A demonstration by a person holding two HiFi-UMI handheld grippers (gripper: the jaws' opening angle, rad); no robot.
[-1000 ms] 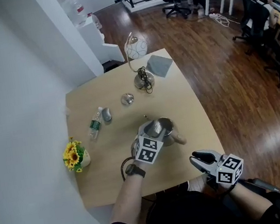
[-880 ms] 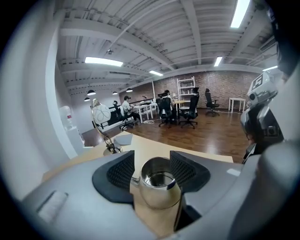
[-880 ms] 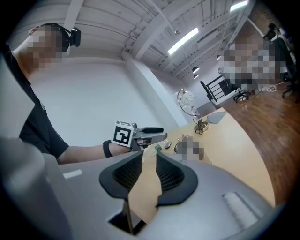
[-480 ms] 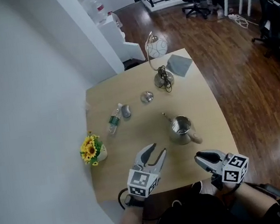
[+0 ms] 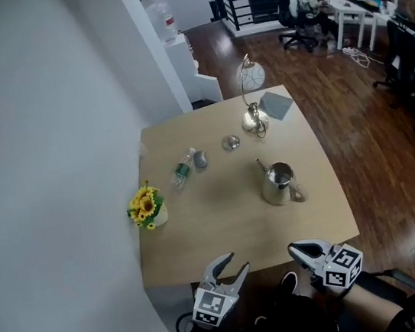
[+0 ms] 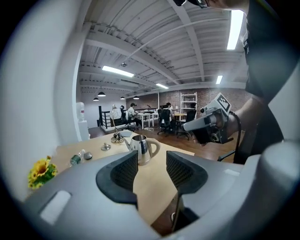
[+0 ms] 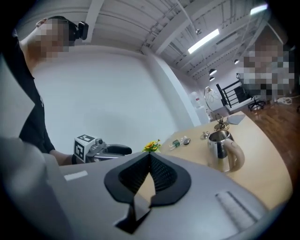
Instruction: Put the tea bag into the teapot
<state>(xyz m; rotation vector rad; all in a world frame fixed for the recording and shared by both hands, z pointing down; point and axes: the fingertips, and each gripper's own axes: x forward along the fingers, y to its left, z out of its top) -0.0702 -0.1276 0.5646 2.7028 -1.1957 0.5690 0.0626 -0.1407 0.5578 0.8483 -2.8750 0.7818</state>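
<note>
The steel teapot [image 5: 278,182] stands lidless on the right half of the wooden table [image 5: 217,229], its handle toward me; it also shows as the teapot [image 6: 141,147] and the teapot [image 7: 220,149] in the gripper views. No tea bag shows in any view. My left gripper [image 5: 228,268] hovers at the table's near edge, well short of the pot. Its jaws have just been opening, and nothing is between them in the left gripper view [image 6: 152,157]. My right gripper [image 5: 304,250] hangs beside it off the near edge, its pads meeting at the tips [image 7: 150,157] with nothing seen between.
A small round lid [image 5: 230,142], a desk lamp [image 5: 254,114] and a grey cloth [image 5: 278,104] sit at the far side. A plastic bottle [image 5: 182,172] and a yellow flower pot [image 5: 146,207] stand at the left by the white wall. Office chairs and desks stand beyond.
My left gripper has drawn back from the teapot to the table's near edge. The right gripper has also pulled back a little. The whole table now lies farther from me.
</note>
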